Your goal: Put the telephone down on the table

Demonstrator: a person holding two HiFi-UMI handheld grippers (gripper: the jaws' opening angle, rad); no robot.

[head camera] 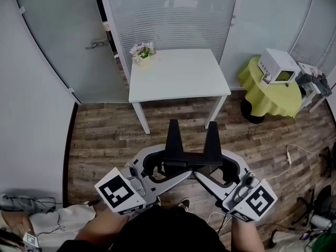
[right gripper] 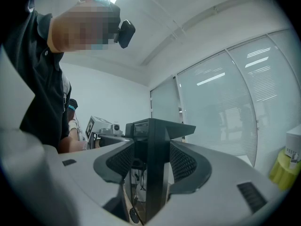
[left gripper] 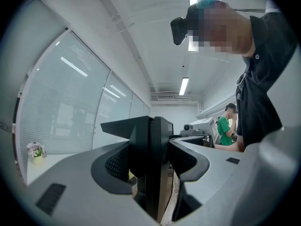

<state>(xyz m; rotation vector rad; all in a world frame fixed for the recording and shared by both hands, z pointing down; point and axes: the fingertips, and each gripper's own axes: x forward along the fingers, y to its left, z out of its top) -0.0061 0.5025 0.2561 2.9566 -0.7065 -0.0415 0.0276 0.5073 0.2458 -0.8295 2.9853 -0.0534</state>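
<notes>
The telephone (head camera: 191,150) is a black piece with two upright prongs, held in the air over the wooden floor, short of the white table (head camera: 178,75). My left gripper (head camera: 173,164) grips its left side and my right gripper (head camera: 210,164) its right side. In the left gripper view the pads (left gripper: 117,164) sit against a black slab of the telephone (left gripper: 153,159), with my left gripper (left gripper: 150,168) shut on it. The right gripper view shows the same: my right gripper (right gripper: 150,166) is shut on the telephone (right gripper: 153,149).
A small pot of flowers (head camera: 143,51) stands on the table's far left corner. To the right is a round table with a yellow cloth (head camera: 265,91) carrying a white appliance (head camera: 278,66). Cables (head camera: 286,164) lie on the floor. A person in green (left gripper: 226,126) stands far off.
</notes>
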